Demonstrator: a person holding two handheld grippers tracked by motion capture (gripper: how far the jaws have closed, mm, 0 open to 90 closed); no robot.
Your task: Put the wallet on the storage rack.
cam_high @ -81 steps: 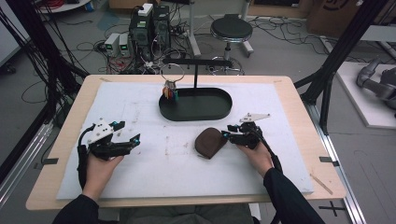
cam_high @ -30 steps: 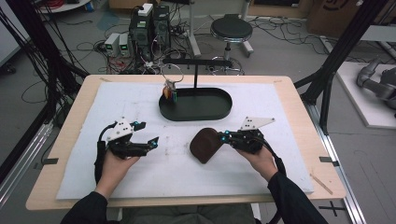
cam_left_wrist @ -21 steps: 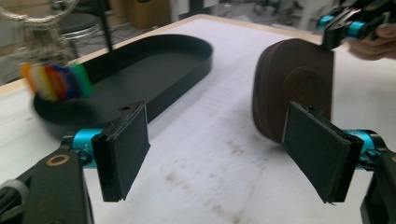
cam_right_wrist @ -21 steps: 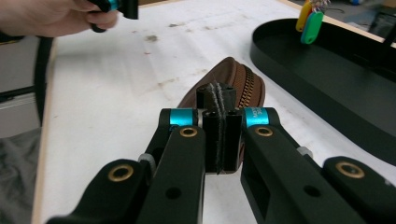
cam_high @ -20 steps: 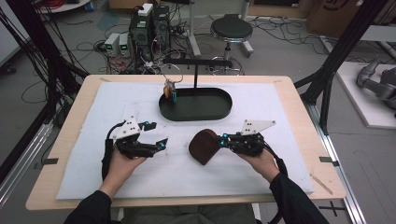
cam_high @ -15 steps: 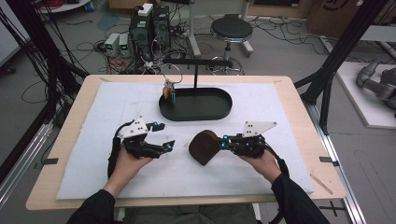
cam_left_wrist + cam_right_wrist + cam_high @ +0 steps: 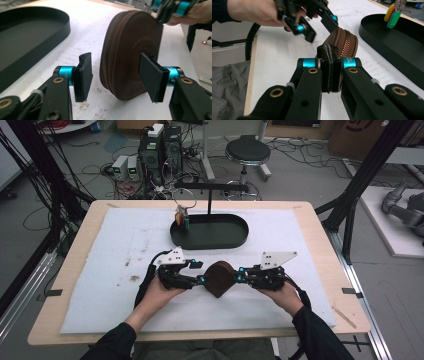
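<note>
Two hand-held grippers are meeting at a brown zippered pouch (image 7: 220, 278) near the middle of the white-covered worktop (image 7: 120, 235), just in front of the black oval tray (image 7: 210, 232). The pouch is standing on edge, tilted, with its zipper (image 7: 347, 41) facing the tray side. The right hand-held gripper (image 7: 242, 277) is pinching the pouch's right edge, its jaws pressed together on a thin fold of the material; the right gripper view is showing that fold squeezed between the pads (image 7: 329, 72). The left hand-held gripper (image 7: 199, 274) is straddling the pouch's left end, and its jaws have just been closing. One pad (image 7: 150, 75) is lying against the pouch's flat brown face, while the other pad (image 7: 83, 72) is standing just beside the zipper seam, a narrow gap showing. Coloured key tags (image 7: 181, 217) are hanging from the stand (image 7: 210, 187) over the tray.
</note>
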